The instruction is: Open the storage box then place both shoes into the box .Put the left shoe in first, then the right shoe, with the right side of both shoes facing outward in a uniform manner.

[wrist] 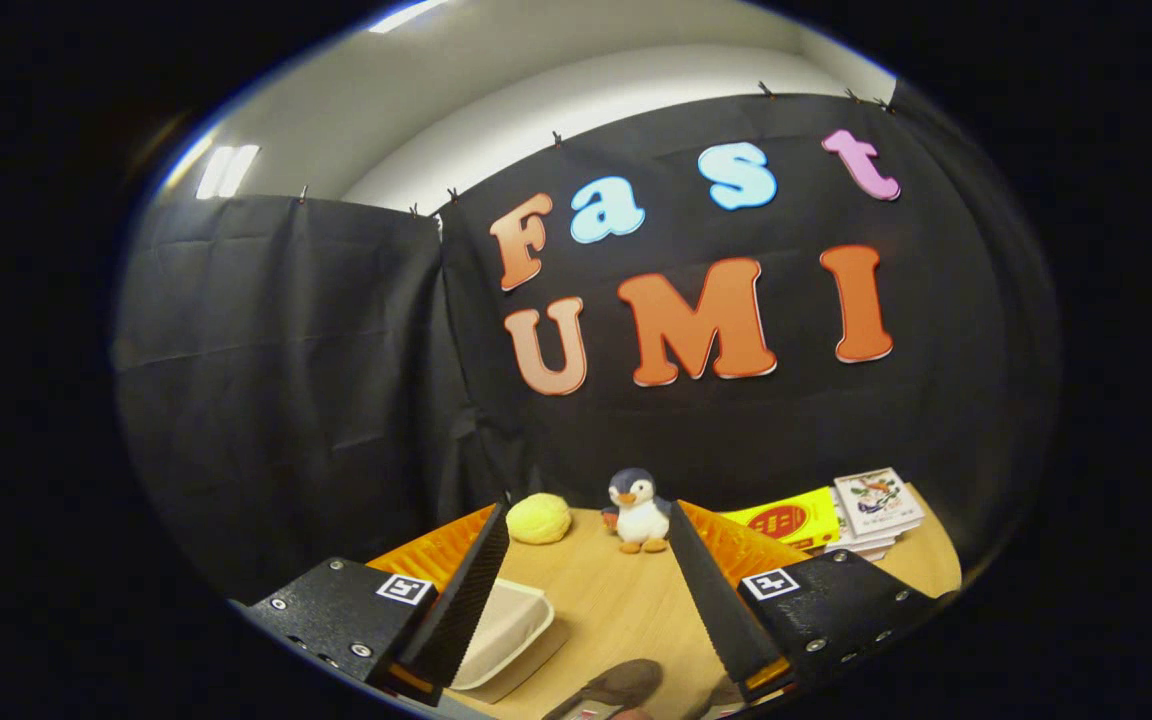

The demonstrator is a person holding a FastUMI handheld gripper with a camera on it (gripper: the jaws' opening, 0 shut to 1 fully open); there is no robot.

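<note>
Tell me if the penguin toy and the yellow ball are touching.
Apart. The gripper view shows bare table between the penguin toy and the yellow ball, both beyond the gripper, whose jaws stand open, holding nothing.

The gripper [591, 585] is held raised above the table and aimed level toward the back edge. Its 2 fingers [466, 590] are spread wide apart, with nothing gripped between them.
</note>
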